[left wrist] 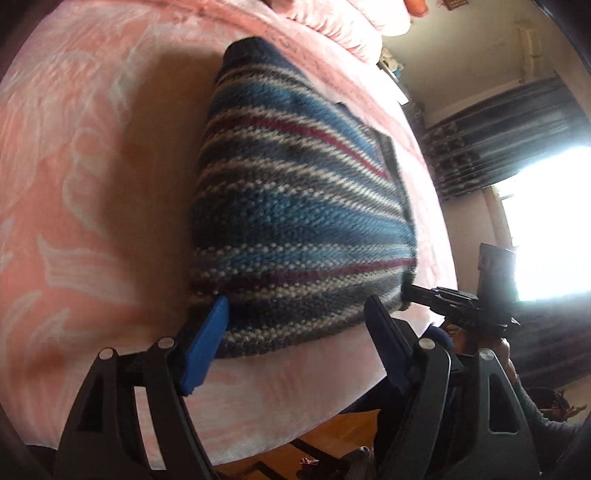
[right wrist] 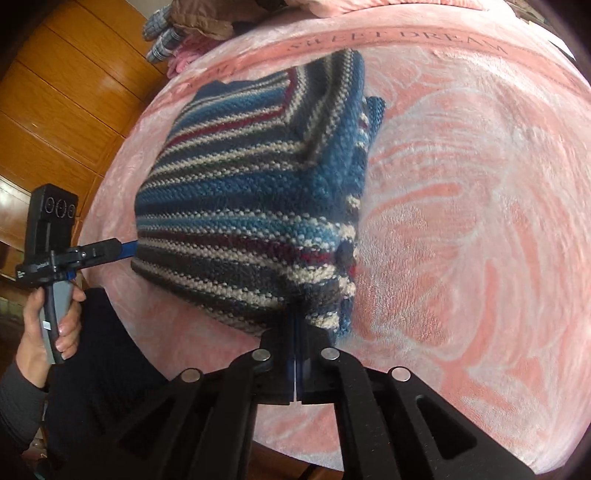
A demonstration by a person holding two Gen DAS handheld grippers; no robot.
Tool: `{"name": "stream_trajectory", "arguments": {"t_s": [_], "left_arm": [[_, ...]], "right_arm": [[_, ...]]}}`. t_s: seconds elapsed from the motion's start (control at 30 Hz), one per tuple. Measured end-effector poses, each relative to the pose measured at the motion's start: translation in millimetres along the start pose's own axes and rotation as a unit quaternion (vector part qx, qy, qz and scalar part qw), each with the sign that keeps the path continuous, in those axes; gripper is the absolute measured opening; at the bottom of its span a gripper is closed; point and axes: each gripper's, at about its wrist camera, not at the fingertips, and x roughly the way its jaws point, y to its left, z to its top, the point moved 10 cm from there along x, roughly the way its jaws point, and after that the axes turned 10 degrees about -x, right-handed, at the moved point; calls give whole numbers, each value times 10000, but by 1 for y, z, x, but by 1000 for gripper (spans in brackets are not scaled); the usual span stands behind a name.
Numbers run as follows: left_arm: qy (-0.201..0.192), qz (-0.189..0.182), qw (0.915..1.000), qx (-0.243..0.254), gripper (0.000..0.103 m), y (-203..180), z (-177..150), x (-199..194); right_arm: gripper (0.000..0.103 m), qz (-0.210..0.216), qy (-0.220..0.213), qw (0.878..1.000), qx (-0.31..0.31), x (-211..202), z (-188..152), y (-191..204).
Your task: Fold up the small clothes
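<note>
A folded knit sweater (left wrist: pixel 295 206) with blue, grey, white and dark red stripes lies on a pink blanket (left wrist: pixel 92 166). My left gripper (left wrist: pixel 295 306) stands open at the sweater's near edge, with the hem between its blue pads (left wrist: pixel 207 343). In the right wrist view the sweater (right wrist: pixel 243 206) fills the middle, one part folded over its right side. There my right gripper (right wrist: pixel 295 321) is shut on the sweater's near corner. My left gripper (right wrist: pixel 125 246), held by a hand (right wrist: pixel 48 332), touches the sweater's left edge. My right gripper (left wrist: pixel 410 291) shows at the sweater's right corner in the left wrist view.
The blanket (right wrist: pixel 461 184) covers a bed and carries the words "SWEET DREAM". Other clothes and gloves (right wrist: pixel 166 33) are piled at the far edge. Orange wooden cupboards (right wrist: pixel 55 110) stand to the left. A bright window and dark curtains (left wrist: pixel 509 129) are on the right.
</note>
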Motion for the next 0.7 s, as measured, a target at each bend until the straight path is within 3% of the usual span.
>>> {"name": "stream_trajectory", "arguments": {"t_s": [0.1,0.17,0.23,0.3,0.37,0.43,0.53,0.63,0.7], "left_arm": [[-245,-80,9996,148,76,-19,4,-22],[-427,-48,9989,202,87,-28,-2,-47],[-720,247,9968,262,92,-28,-13,-73],[-893,648,9934,313,96,-27,-32,-94],[-1040,1197,9864,437,100,-28,-53,-111],[-1208,1696,9758,663,100,-32,-74,-122],[-1291,1933,9686,886,100,-41,-110,-132],[-1631,2418,9525,873,100,-47,-135,-149],[-1731,2450,9500,861,100,-58,-145,-162]], "right_arm": [[7,61,-299,9995,93,-27,2,13],[17,-23,-549,9985,68,-53,0,23],[42,-163,-762,9969,112,-78,-9,32],[84,-533,-924,9942,117,-98,-21,40],[96,-903,-1004,9908,100,-113,-39,48],[99,-1269,-930,9875,129,-120,-57,55],[99,-1886,-706,9792,229,-126,-77,62],[99,-2567,-947,9617,154,-152,-83,71],[99,-2883,-873,9534,-143,-168,-81,83]]}}
